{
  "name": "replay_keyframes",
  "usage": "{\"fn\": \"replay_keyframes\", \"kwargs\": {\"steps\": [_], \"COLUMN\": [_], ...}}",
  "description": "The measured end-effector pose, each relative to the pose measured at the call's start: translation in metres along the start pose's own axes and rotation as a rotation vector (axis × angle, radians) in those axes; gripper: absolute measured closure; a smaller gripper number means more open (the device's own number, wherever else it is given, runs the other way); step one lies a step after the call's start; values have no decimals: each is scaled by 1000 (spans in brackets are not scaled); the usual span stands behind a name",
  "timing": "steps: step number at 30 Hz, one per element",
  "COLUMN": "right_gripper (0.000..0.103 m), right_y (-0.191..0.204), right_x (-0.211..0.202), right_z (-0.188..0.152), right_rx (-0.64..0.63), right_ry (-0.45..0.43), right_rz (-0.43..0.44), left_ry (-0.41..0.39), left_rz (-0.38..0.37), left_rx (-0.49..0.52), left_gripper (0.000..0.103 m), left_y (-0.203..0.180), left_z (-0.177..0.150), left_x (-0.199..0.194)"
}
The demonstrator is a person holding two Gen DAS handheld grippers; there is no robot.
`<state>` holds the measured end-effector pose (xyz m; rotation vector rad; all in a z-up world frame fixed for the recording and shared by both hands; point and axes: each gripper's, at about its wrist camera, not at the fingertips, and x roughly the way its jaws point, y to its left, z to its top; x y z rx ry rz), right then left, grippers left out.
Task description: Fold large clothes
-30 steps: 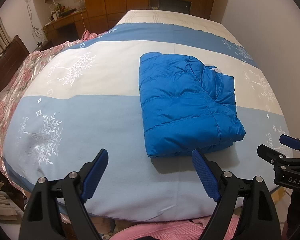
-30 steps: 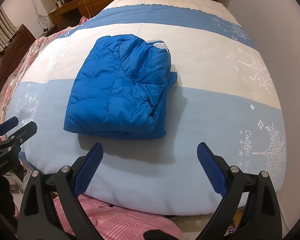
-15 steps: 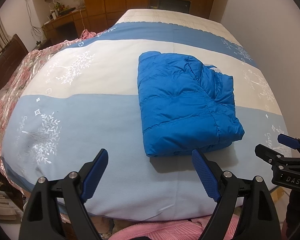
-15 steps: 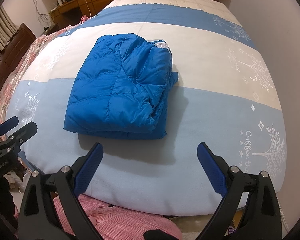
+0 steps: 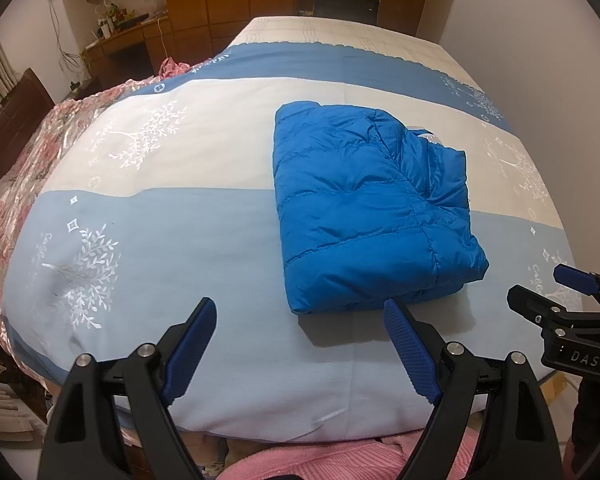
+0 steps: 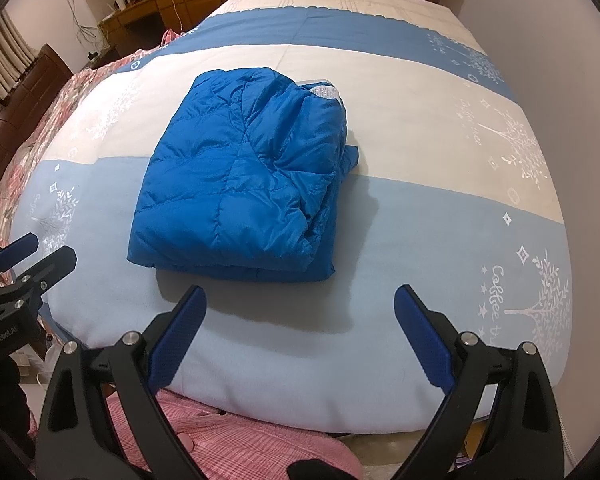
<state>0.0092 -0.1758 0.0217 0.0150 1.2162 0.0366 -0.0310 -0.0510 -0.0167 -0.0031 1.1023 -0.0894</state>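
Seemingly I'm done: the blue jacket [image 6: 240, 184] lies folded square on the bed [image 6: 420, 216], both my left claw [image 5: 300, 344] and right claw [image 6: 300, 328] spread apart, empty (nothing left but tidying).

jacket [image 6: 236, 184] folded up on the bed [image 6: 420, 240] | right gripper [image 6: 300, 332] wide open, nothing in it, just short of the jacket | left gripper [image 6: 32, 256] peeking in at left edge

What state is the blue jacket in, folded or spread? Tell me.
Folded. The blue jacket lies on the bedspread as a compact rectangular bundle, its stacked layers showing along the near edge, with no hand-held gripper touching it.
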Motion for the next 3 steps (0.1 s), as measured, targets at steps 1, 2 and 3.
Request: {"fn": "replay_keyframes", "kwargs": {"steps": [1,2,3], "right_gripper": [9,9,9], "right_y": [0,0,-1], "right_x": [0,0,0], "right_z": [0,0,1], "right_rx": [0,0,0], "right_ry": [1,2,3], "right_rz": [1,2,2], "left_ry": [0,0,1], "left_rz": [0,-1,-2], "left_rx": [0,0,0], "left_gripper": [17,17,17], "left_y": [0,0,0], "left_z": [0,0,1], "left_x": [0,0,0]}}
